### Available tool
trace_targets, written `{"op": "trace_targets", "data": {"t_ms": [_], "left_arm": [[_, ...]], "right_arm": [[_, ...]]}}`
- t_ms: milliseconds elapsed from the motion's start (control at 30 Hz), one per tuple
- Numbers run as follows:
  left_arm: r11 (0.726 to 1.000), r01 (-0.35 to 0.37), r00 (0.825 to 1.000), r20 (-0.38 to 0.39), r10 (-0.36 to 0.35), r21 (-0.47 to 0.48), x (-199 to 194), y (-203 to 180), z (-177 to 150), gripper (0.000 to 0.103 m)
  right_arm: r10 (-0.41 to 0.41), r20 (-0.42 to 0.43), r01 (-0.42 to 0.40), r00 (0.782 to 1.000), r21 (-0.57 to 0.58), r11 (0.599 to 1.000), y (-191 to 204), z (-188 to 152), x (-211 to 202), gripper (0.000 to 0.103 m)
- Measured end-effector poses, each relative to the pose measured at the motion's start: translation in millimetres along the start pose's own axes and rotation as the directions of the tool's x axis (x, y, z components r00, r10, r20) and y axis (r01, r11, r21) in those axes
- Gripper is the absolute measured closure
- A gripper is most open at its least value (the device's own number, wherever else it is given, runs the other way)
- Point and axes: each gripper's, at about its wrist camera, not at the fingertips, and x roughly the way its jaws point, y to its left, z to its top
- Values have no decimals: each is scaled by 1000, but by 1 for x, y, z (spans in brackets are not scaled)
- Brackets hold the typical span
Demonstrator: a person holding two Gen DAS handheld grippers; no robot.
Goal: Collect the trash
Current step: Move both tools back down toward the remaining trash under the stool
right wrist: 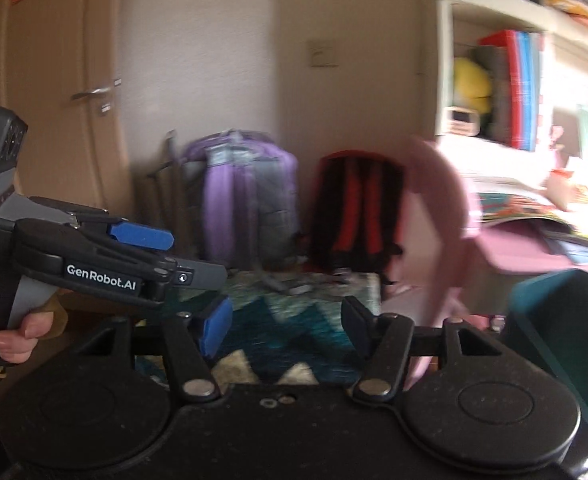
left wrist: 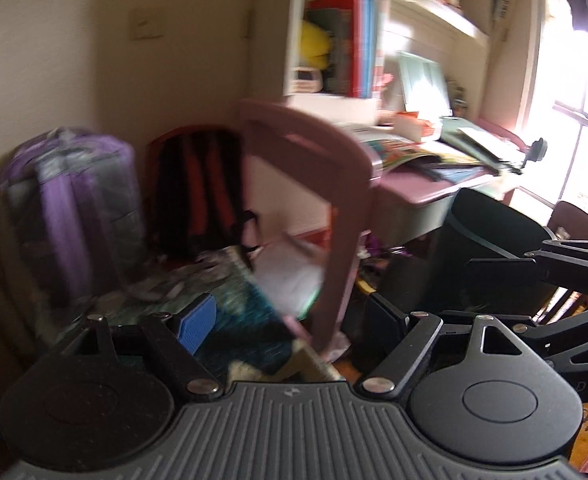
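Trash: I cannot pick out any item with certainty, since both views are smeared. The likeliest candidate is a pale sheet (left wrist: 290,276) lying low down behind the pink chair (left wrist: 306,184). More loose clutter sits in the shadow under the table (left wrist: 414,188).

Left tongs (left wrist: 290,320): spread wide, nothing between them. They point slightly downward over a teal patterned cloth (left wrist: 254,320). The pale sheet lies straight ahead of them, just past the chair's near leg. Its long axis is too blurred to read.

Right tongs (right wrist: 285,322): also spread and empty, aimed at the same cloth.

Bin (left wrist: 490,232): dark and open-topped, it stands to the right of both tongs, beside the table. From the right wrist its rim (right wrist: 554,320) shows at the right edge.

Judgement: the left hand is better placed for the sheet and the right hand is nearer the bin.
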Motion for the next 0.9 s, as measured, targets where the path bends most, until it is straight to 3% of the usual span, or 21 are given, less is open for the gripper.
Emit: {"op": "trace_targets", "data": {"t_ms": [267,433,500,533,733,900], "left_arm": [[985,-105,994,-47,99,-140,-12,105,-56,20],[956,-178,983,-86,161,-235,-4,177,-101,17],[939,-210,977,-99,189,-272,1,208,-123,7],[929,-232,972,-103,211,-289,3,223,-134,0],[873,-359,930,-204,305,-331,34,306,-203,0],[812,-443,885,-334,326,-381,71,377,-274,0]], "right_arm": [[141,-94,-145,986,-40,989,69,-8,71,42],[234,-190,-247,954,-52,968,111,-30,131,42],[261,-233,-279,937,-47,959,128,-43,159,42],[270,-252,-290,929,-47,956,135,-49,173,42],[295,-362,-339,884,-63,939,177,-98,260,42],[279,-463,-354,841,-80,932,201,-148,336,42]]}}
